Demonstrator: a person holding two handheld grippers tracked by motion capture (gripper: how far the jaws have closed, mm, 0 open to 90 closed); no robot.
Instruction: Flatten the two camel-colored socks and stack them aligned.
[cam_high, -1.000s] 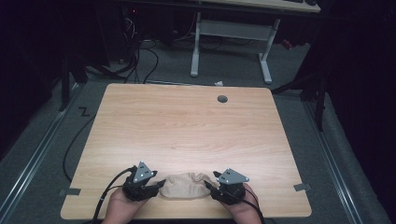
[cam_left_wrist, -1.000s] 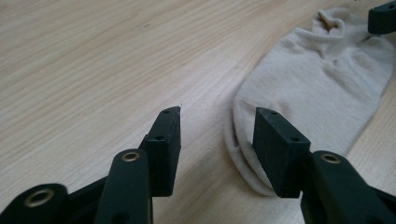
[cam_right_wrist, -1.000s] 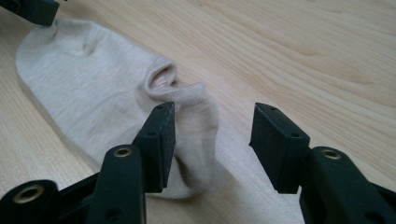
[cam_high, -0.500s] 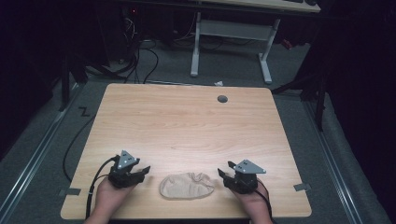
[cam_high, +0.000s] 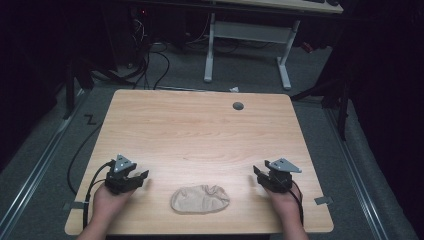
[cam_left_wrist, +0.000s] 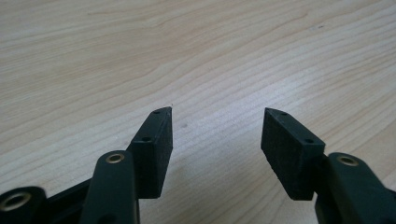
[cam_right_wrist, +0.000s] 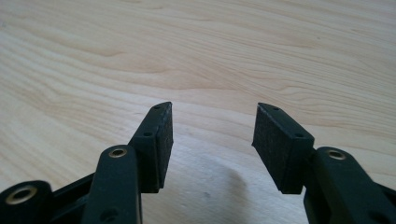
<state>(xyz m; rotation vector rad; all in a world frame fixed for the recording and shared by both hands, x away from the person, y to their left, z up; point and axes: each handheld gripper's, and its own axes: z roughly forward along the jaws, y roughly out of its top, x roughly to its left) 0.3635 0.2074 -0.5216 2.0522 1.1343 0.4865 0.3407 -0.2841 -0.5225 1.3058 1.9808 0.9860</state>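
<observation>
A crumpled beige cloth (cam_high: 200, 199) lies on the light wooden table (cam_high: 200, 130) near its front edge, in the middle. My left gripper (cam_high: 140, 176) rests low over the table to the left of the cloth, apart from it, held by a hand. In the left gripper view its jaws stand open (cam_left_wrist: 215, 122) over bare wood. My right gripper (cam_high: 257, 176) sits to the right of the cloth, also apart from it. Its jaws are open (cam_right_wrist: 212, 114) with nothing between them.
A small grey round grommet (cam_high: 238, 105) is set in the table near the back edge. Beyond the table stand a white desk frame (cam_high: 247, 35) and cables (cam_high: 150, 55) on the dark floor. Black cables trail off the table's front left (cam_high: 80, 165).
Both grippers were at the cloth's two ends a second ago. They have let go and moved apart, left one leftward and right one rightward. The cloth now lies alone.
</observation>
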